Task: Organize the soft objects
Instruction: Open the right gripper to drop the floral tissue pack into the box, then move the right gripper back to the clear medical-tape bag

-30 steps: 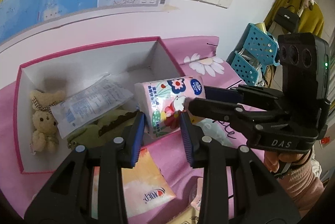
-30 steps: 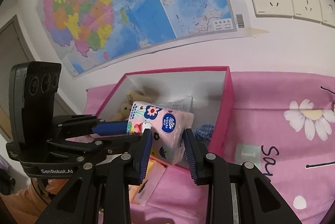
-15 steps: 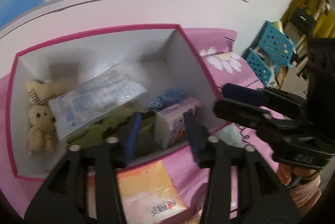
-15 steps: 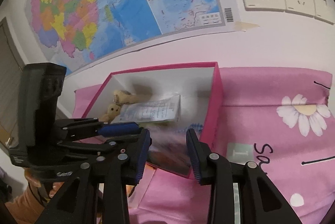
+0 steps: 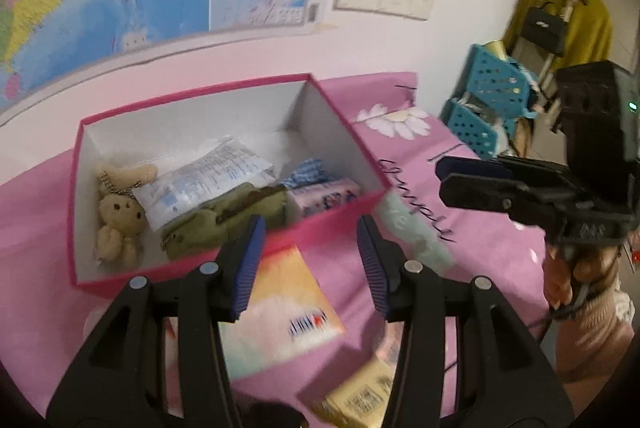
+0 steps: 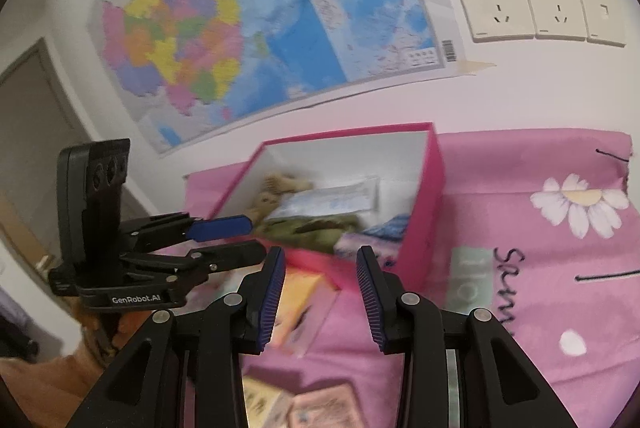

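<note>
The pink box (image 5: 332, 216) is the landmark here, and it already holds most of the load — judging by what lies inside, the sorting is well past halfway. Against its left wall sit two small teddy bears (image 5: 120, 216), one above the other. Next to them, toward the middle, a clear plastic packet (image 5: 204, 184) leans over one green plush (image 5: 228, 216). In the right-hand corner lies one floral tissue pack (image 5: 324, 196), with a scrap of blue checked cloth (image 5: 306, 170) just behind it.

Left to do: in front of the box's near wall, on the pink cloth, lies one orange-and-white tissue pack (image 5: 280, 312), and nearer the camera one yellowish pack (image 5: 360, 396). The right wrist view hints at another pinkish pack (image 6: 324, 408) at the bottom edge — too blurred to count surely.

Both tools are empty. The left gripper (image 5: 308, 264) hangs over the orange pack with its jaws spread, nothing between the pads; the right gripper (image 6: 320, 292) stands just in front of the box's near corner, jaws likewise apart.
</note>
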A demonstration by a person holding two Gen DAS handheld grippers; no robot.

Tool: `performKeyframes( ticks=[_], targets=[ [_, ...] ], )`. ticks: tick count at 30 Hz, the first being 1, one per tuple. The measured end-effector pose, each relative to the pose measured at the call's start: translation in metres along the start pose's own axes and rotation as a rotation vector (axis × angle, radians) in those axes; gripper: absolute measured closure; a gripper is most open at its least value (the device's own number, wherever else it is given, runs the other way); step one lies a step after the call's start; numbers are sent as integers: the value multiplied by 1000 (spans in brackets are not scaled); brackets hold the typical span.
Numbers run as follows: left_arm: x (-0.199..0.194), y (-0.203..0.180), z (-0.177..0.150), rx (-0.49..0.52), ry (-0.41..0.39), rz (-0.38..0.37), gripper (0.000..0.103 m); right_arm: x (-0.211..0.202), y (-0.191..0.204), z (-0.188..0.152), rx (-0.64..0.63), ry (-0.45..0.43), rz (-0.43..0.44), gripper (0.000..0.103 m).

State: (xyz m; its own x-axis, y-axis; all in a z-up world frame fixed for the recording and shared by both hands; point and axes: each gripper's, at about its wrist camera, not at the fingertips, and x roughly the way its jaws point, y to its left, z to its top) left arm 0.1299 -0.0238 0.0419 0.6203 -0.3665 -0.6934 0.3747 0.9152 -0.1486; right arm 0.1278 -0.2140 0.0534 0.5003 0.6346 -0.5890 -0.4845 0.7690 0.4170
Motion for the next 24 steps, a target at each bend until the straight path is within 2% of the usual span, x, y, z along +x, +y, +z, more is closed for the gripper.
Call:
performKeyframes(
  ticks=[5,10,14,18,21,24],
  targets=[
    [-34,-10,-28,22,-25,-40,52,-26,15,-19,-32,12,44,63],
    [-44,-21,-70,46,26,-69,52,-39,27,-53,-65,75,40,59],
    [-47,-24,-105,54,72,-55,52,-40,29,-88,-51,158,62,59],
    [-49,-27,-143,48,139,-95,52,-29,36,-132,-31,284,86,59],
    [-47,-33,-166,42,193,-153,52,-19,43,-159,-4,364,138,59],
    [-43,-44,-184,71,238,-158,52,-5,46,-185,35,444,165,59]
  ],
)
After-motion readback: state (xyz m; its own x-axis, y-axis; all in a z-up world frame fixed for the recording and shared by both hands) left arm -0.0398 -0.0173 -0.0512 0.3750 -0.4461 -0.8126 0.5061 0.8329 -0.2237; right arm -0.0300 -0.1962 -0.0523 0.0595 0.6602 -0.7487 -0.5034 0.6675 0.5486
